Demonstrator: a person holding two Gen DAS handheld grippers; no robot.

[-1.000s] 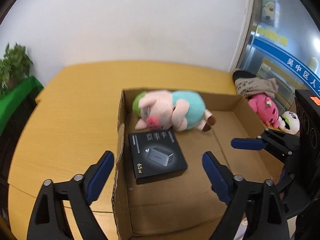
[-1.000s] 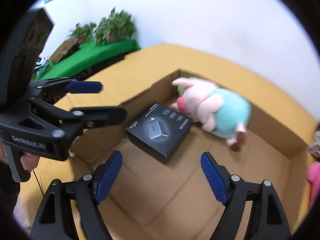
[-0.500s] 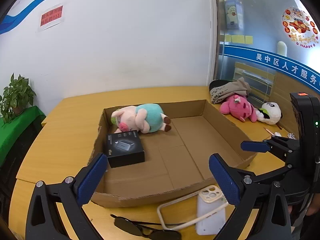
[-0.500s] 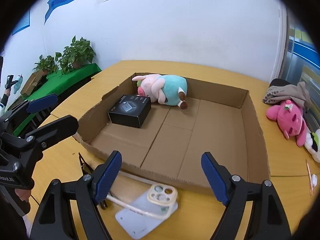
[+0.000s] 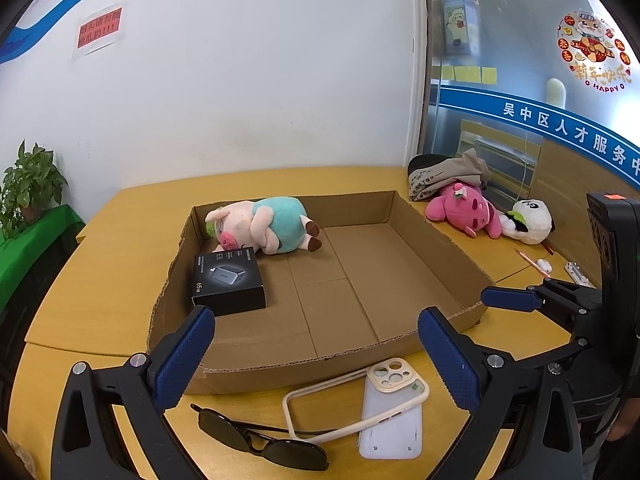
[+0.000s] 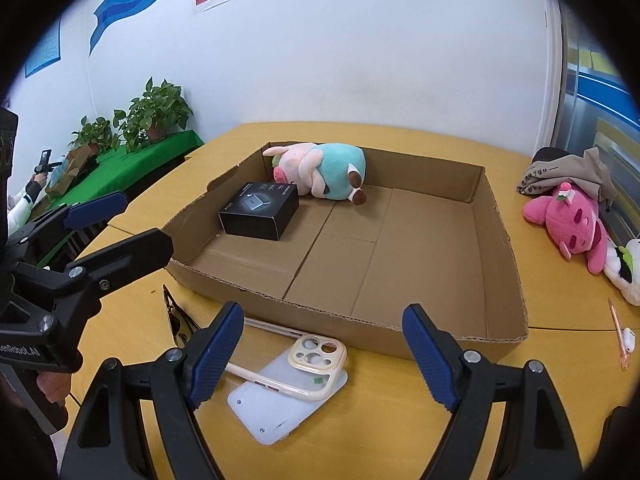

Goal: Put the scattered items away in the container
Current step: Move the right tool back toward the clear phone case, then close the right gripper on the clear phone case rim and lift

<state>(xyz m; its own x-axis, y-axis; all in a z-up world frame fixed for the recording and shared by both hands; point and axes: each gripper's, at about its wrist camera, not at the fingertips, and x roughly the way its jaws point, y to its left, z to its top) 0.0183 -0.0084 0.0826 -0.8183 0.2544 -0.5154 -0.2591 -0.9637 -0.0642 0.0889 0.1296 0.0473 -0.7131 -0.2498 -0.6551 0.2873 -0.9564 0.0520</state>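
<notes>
Cardboard box [image 5: 400, 344] sits in the middle of your yellow table [image 5: 92, 280], just past both claws. Your left claw [image 5: 316, 356] and right claw [image 6: 322, 352] both hang wide apart with nothing between the pads, hovering over the near table edge.

Nearest to you, outside the box and touching its front wall or close to it, lie dark sunglasses [image 5: 260, 440], a white plate-like piece [image 6: 268, 404] and a cream phone case [image 6: 316, 364] resting partly on it, with a thin cream frame [image 5: 320, 412] overlapping both.

Risks, as I judge them: these pieces overlap, so closing on one may drag or flip another off the edge. The thin frame is flexible and could spring out of the pads. The sunglasses lie flat and slim; a shallow pinch may slip or scratch a lens. Your two claws are close together, so reaching for neighbouring pieces could make them collide.

Inside the box, at its far left, a black charger carton [image 5: 228, 280] marked "65W" lies touching a plush pig [image 5: 264, 228] in a teal shirt.

Farther right, outside the box, wait a pink plush [image 5: 464, 212], a panda plush [image 5: 528, 220], a printed cloth [image 5: 444, 172] and a pen [image 5: 532, 262].

The glass door carries "吴中区人才服务" and a "HAPPY" sticker; your left handle reads "Robot.AI" in part.
</notes>
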